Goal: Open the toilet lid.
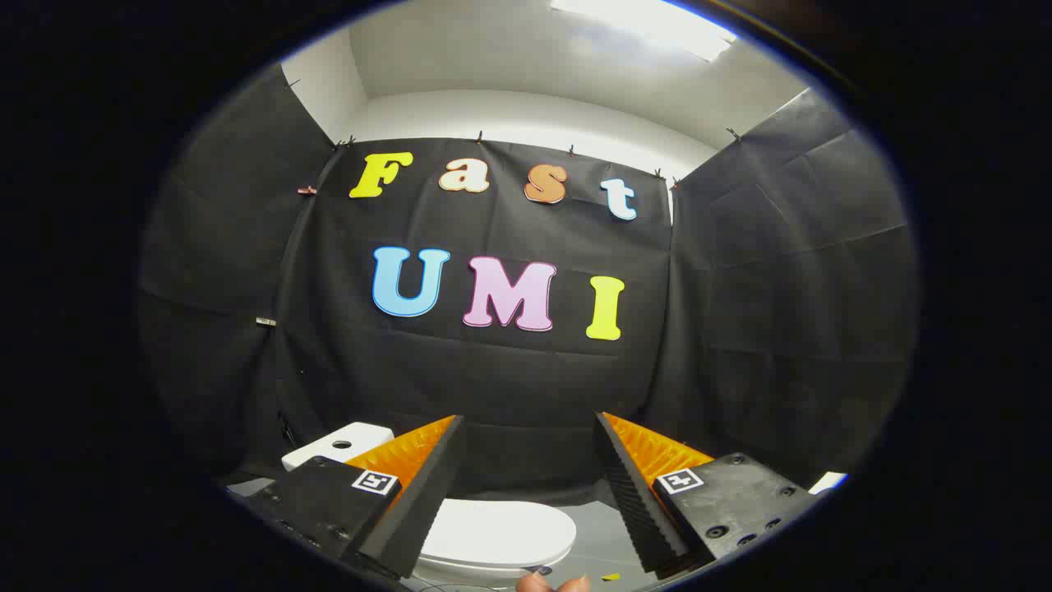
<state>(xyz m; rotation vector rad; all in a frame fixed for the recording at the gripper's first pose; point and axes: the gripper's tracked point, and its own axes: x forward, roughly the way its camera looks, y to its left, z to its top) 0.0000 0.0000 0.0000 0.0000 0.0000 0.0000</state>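
The white oval toilet lid [497, 530] lies closed and flat on its seat, low in the frame and seen between and below the two fingers. Behind it, at lower left, stands the white ceramic cistern [339, 446] with a dark round button on its top; its right part is hidden by the left finger. Whether the bowl holds anything cannot be told, as the lid covers it. The gripper [530, 427] stands wide open, its two ridged fingers splayed well apart with the black cloth wall showing in the gap; nothing is held, and neither finger touches the lid, which sits lower than the tips. Each finger body carries a small square black-and-white marker. At the bottom centre of the frame, just in front of the lid's near edge, fingertips of a person's hand [552, 583] are partly visible. A grey floor [604, 538] shows to the right of the lid, between it and the right finger. The black cloth booth wall [740, 329] closes in behind and on both sides, with open room above the toilet; a white wall and a ceiling light panel [649, 25] appear at upper centre and upper right.
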